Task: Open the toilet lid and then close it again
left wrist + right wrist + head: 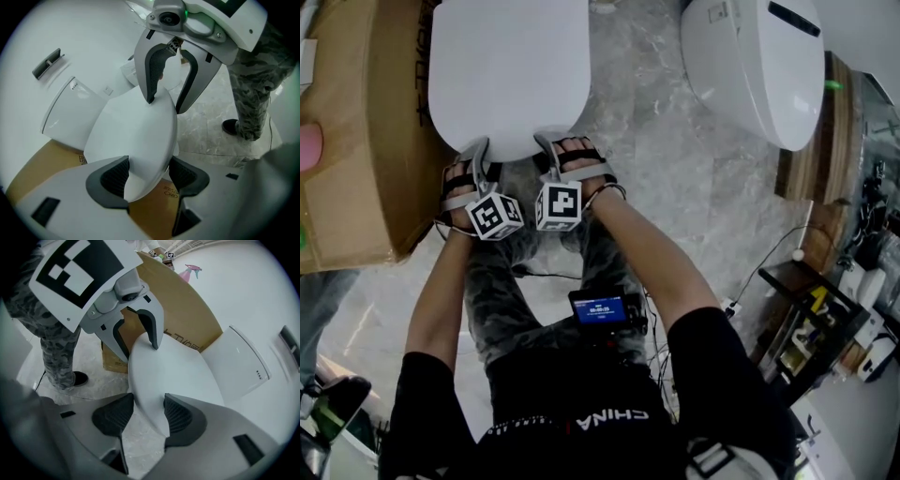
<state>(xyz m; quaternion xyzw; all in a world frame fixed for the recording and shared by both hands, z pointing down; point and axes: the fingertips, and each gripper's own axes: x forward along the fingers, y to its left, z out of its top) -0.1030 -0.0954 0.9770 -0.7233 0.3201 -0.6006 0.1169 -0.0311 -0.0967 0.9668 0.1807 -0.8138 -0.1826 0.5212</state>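
Observation:
The white toilet lid [506, 75] lies low and flat, its rounded front edge towards me. Both grippers straddle that edge side by side. My left gripper [476, 150] has the rim between its jaws, which stand wide. In the left gripper view [149, 176] the lid [136, 136] passes between the pads without a clear pinch. My right gripper [546, 145] also holds the rim; in its own view [149, 416] the right pad lies on the lid [173, 371]. Each gripper shows in the other's view, its tips on the rim.
A large cardboard box [356, 141] stands against the toilet's left side. A second white toilet [759, 66] sits at the upper right. My sandalled feet [581, 155] are just under the lid's front. Shelves with cables [806, 309] fill the right edge.

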